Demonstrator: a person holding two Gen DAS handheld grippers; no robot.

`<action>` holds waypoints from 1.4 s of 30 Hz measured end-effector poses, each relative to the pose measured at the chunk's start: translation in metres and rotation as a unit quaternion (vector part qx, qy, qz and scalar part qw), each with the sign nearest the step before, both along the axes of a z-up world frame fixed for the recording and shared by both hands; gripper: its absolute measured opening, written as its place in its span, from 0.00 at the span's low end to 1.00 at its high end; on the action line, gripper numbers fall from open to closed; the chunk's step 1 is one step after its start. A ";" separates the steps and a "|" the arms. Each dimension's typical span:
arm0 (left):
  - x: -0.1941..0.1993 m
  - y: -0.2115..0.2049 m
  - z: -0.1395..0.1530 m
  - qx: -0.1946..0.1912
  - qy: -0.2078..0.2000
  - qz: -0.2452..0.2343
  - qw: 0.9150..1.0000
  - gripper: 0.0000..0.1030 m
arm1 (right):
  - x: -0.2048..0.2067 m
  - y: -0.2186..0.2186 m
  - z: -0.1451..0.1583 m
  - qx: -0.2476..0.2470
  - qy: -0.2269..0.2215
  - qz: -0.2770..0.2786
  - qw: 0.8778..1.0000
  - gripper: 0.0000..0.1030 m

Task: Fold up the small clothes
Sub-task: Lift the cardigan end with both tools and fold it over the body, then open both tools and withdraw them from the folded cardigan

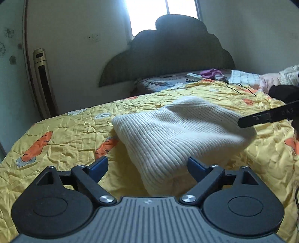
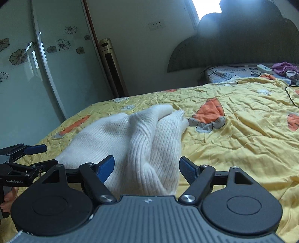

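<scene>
White knit garment (image 1: 179,138), apparently one, on bedspread (image 1: 65,142).

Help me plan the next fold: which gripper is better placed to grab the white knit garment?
Probably the right gripper: the white knit garment already lies between its open fingers. The left gripper looks similarly close, so it's marginal.

Blown-out window (image 1: 149,13) backlight, dim room, fisheye-warped edges
</scene>
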State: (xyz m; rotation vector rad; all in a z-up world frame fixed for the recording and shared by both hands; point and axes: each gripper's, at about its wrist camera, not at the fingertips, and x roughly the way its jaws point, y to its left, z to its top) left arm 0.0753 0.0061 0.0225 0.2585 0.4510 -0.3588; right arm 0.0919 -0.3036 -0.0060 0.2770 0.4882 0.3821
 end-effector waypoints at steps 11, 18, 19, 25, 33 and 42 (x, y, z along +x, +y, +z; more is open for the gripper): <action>0.015 -0.019 -0.021 0.081 -0.033 0.074 0.993 0.92 | 0.007 0.017 0.003 -0.013 -0.023 -0.005 1.000 0.23; 0.012 -0.013 -0.026 0.074 -0.009 0.074 0.994 0.92 | 0.011 0.014 -0.016 -0.009 0.014 -0.019 1.000 0.35; 0.010 -0.014 -0.026 0.081 -0.012 0.073 0.994 0.92 | 0.006 0.012 -0.013 -0.004 0.009 -0.030 1.000 0.40; 0.013 -0.012 -0.025 0.065 0.007 0.089 0.994 0.91 | -0.015 0.026 0.002 -0.057 -0.023 -0.044 0.997 0.44; 0.007 -0.007 -0.025 0.022 0.044 0.115 0.992 0.91 | -0.016 0.035 -0.009 -0.064 0.001 -0.080 0.995 0.69; 0.000 -0.011 -0.029 0.023 0.068 0.119 0.990 0.91 | -0.019 0.041 -0.019 -0.099 0.016 -0.087 0.991 0.88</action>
